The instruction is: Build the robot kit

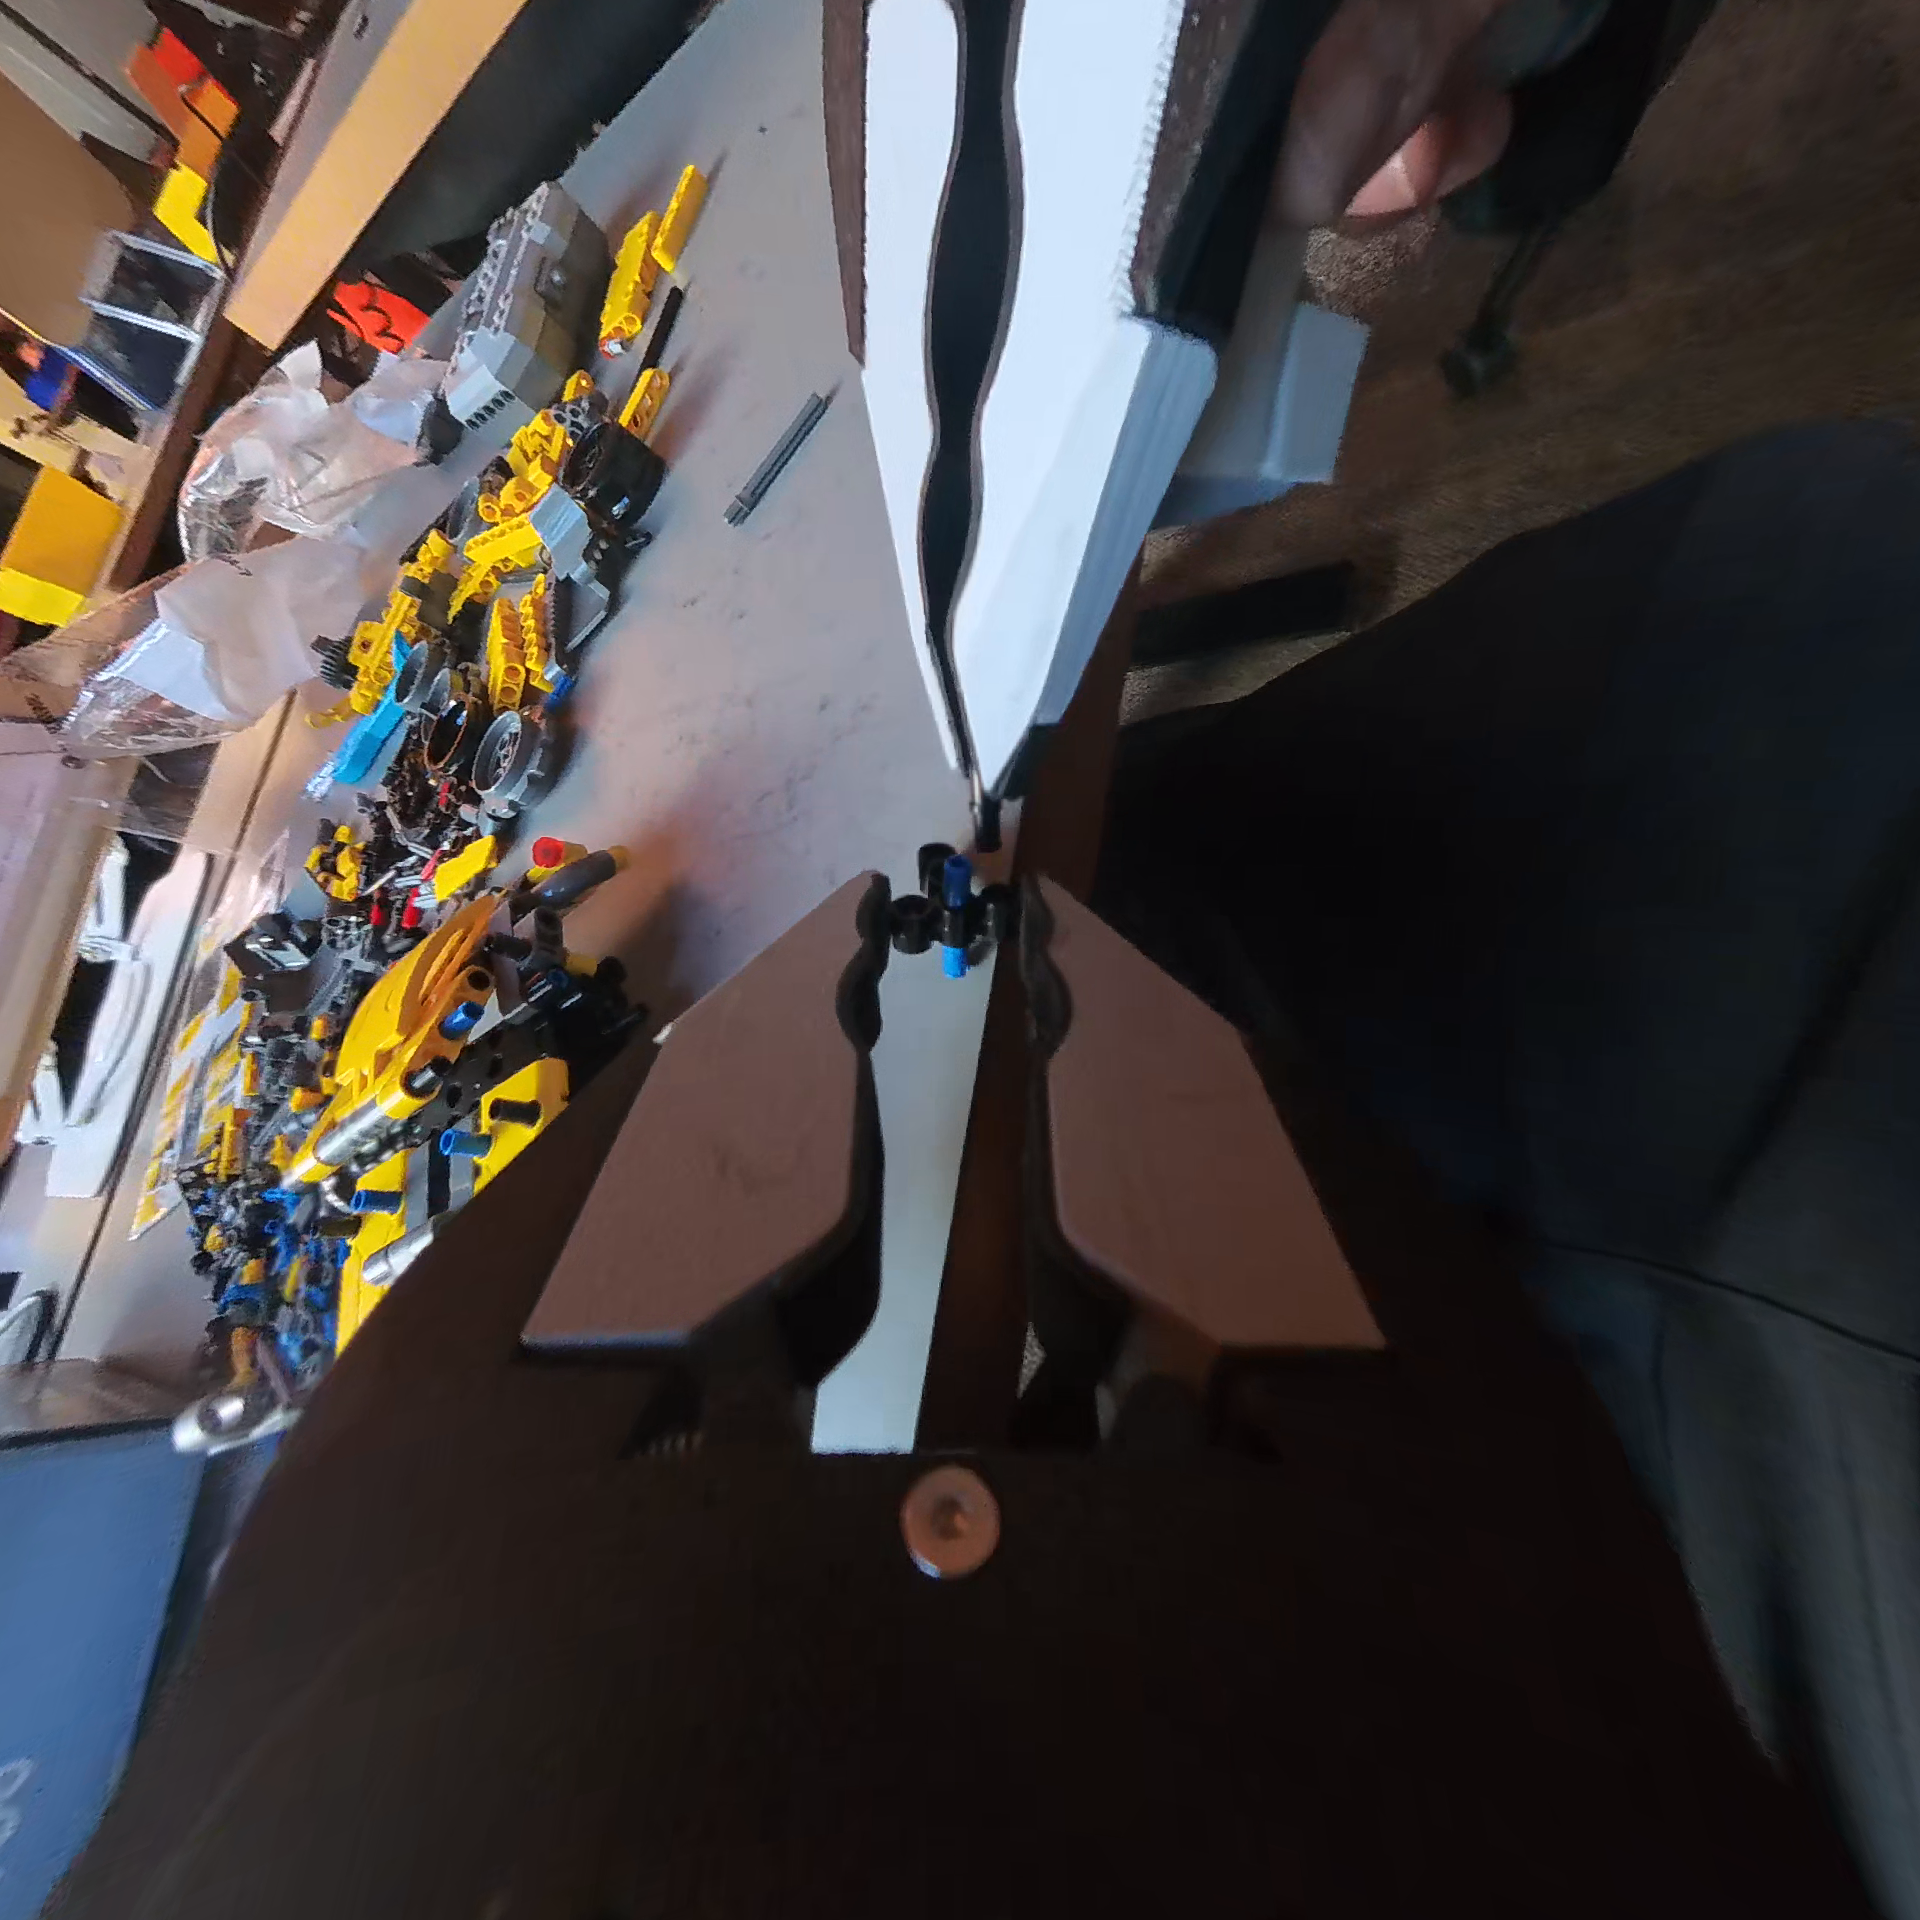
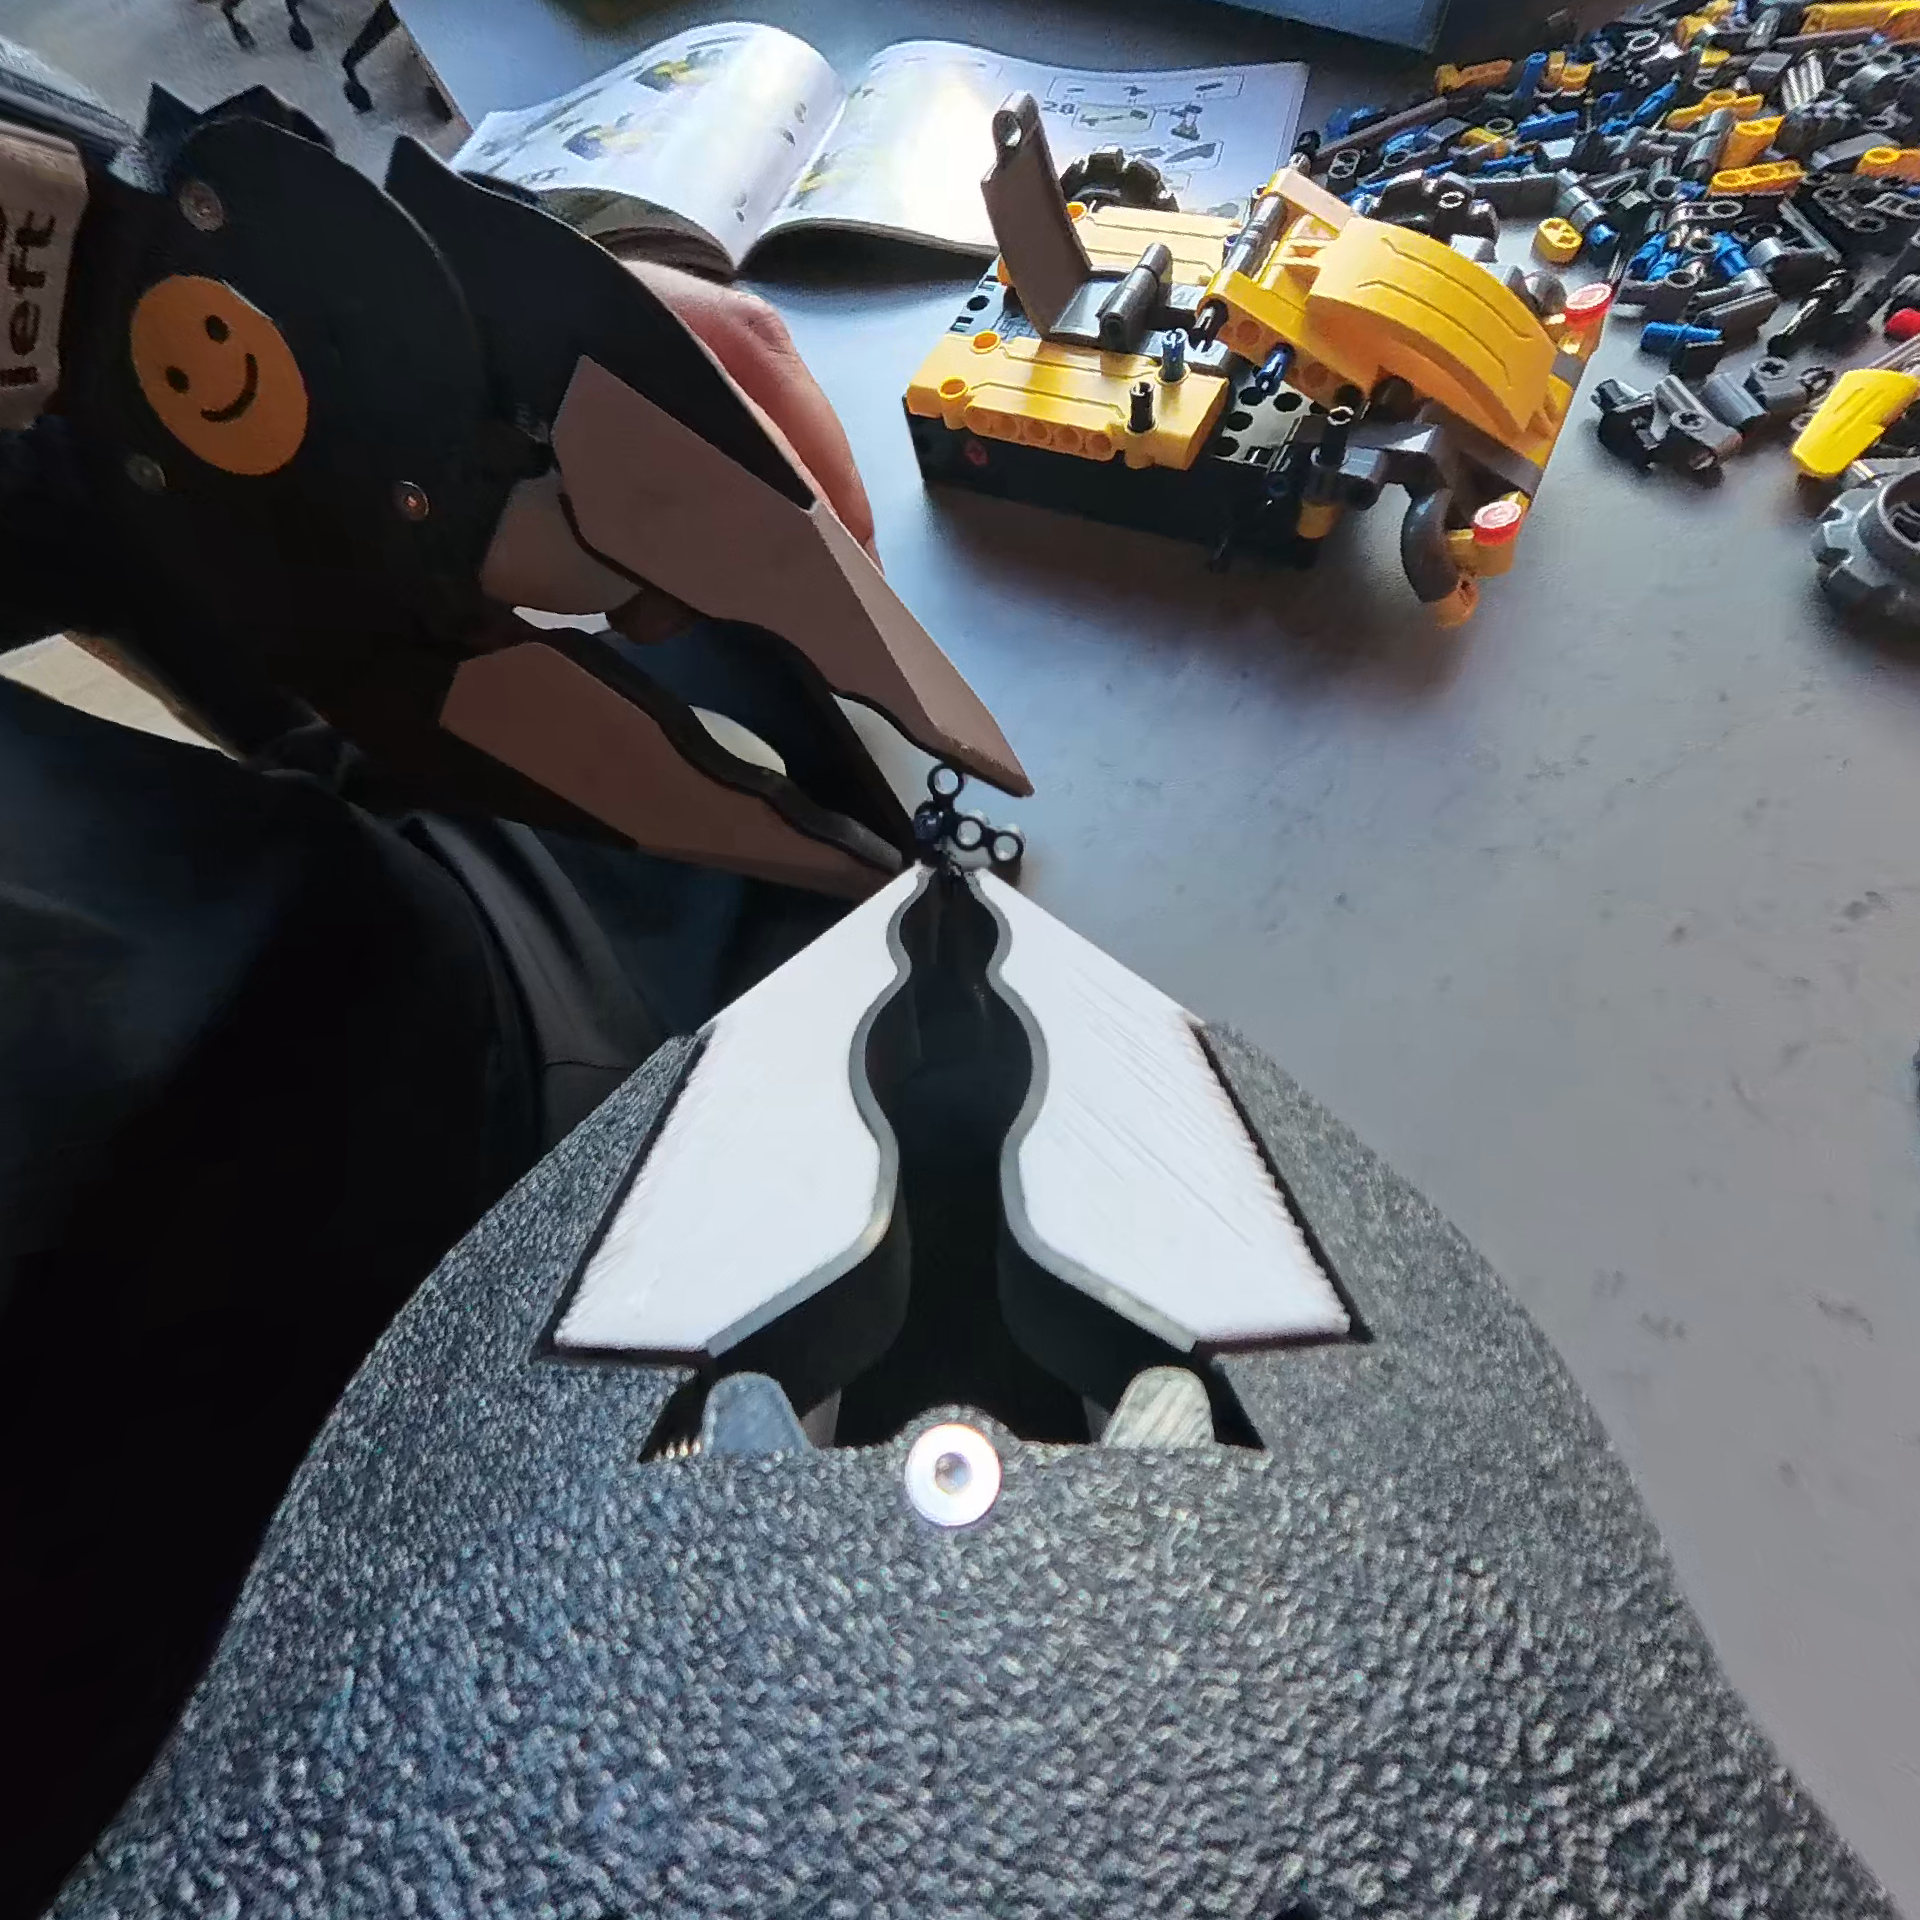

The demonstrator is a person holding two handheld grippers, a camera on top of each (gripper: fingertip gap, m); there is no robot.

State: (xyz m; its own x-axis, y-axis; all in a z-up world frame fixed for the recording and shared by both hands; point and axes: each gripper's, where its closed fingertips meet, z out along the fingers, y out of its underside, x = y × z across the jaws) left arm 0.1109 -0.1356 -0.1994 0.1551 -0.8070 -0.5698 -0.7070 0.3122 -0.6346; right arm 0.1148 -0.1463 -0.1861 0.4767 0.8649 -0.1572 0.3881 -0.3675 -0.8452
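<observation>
Left claw (image 1: 940, 914) pinching small black connector (image 1: 928, 920) with blue pin (image 1: 954, 928); right claw (image 2: 951, 878) pressed together on its end, just off the counter (image 2: 1351, 935) edge, yellow model (image 2: 1247, 384) beyond.

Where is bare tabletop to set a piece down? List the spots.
Bare grey table lies between the right gripper and the yellow model, stretching right. Crowded: the loose parts pile at top right, and the open booklet behind.

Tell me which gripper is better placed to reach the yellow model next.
Probably right: the right gripper has the yellow model ahead on its side, while the left gripper is clamped on the black connector.
</observation>
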